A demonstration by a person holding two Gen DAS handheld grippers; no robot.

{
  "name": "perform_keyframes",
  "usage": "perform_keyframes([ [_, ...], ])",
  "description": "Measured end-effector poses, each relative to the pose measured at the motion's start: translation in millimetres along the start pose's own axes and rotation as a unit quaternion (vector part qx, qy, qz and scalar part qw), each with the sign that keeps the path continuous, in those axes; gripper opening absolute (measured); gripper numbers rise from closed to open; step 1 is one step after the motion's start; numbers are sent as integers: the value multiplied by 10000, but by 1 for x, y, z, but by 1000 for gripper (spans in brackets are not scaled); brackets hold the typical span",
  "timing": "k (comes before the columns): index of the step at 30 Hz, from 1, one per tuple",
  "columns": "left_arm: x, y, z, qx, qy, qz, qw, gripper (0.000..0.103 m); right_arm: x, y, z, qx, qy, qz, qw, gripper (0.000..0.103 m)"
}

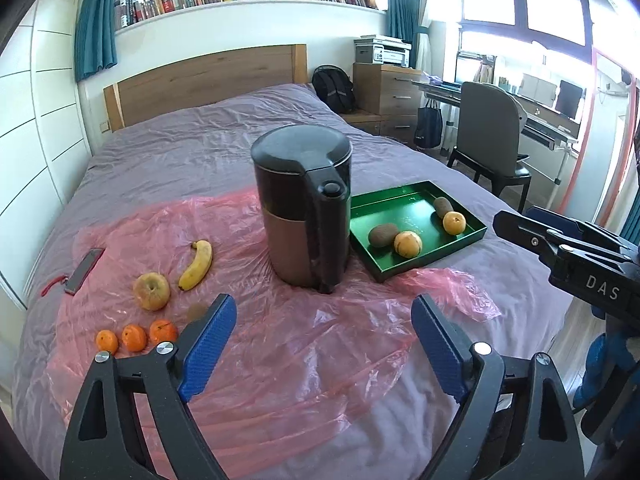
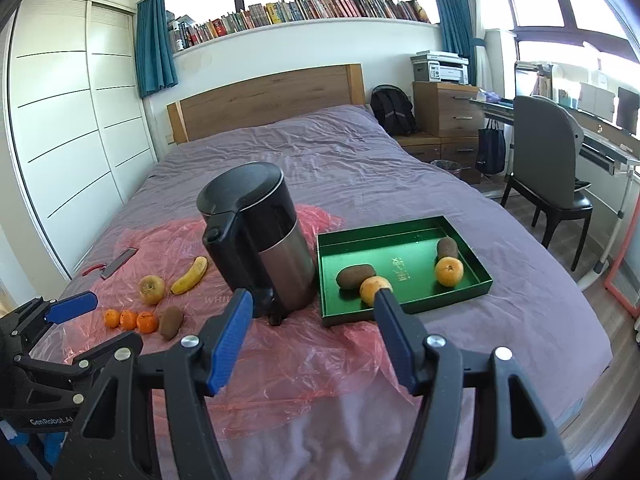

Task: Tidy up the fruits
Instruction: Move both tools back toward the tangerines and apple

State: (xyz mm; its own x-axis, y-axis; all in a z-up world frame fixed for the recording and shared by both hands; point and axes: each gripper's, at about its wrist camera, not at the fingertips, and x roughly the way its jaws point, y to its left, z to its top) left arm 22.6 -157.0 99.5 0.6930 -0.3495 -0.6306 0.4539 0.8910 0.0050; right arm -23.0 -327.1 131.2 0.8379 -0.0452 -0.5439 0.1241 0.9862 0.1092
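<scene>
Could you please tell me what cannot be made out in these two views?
- Left wrist view: the loose kiwi is half hidden by the left gripper finger.
- Right wrist view: the near orange in the green tray is partly covered by the right gripper finger.
- Gold lettering on the tray floor: too small to read.
</scene>
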Motion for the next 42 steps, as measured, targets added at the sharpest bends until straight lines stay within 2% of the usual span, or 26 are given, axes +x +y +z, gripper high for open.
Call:
perform_keyframes([
  [8, -3, 45, -27, -326, 58, 317, 9990, 86, 6, 31, -20, -109, 182, 162, 9996, 73],
  [21, -10, 133, -85, -1047, 253, 844, 9906, 86, 38, 82, -72, -335, 979, 480, 9935, 73],
  [31, 5, 205, -135, -1752, 556, 1129, 9765, 86, 71, 135, -99, -779, 1568, 746, 9817, 73],
  [42, 30, 282, -159, -2373, 803, 1374, 9583, 85, 119, 183, -109, -1032, 1968, 1008, 9698, 73],
])
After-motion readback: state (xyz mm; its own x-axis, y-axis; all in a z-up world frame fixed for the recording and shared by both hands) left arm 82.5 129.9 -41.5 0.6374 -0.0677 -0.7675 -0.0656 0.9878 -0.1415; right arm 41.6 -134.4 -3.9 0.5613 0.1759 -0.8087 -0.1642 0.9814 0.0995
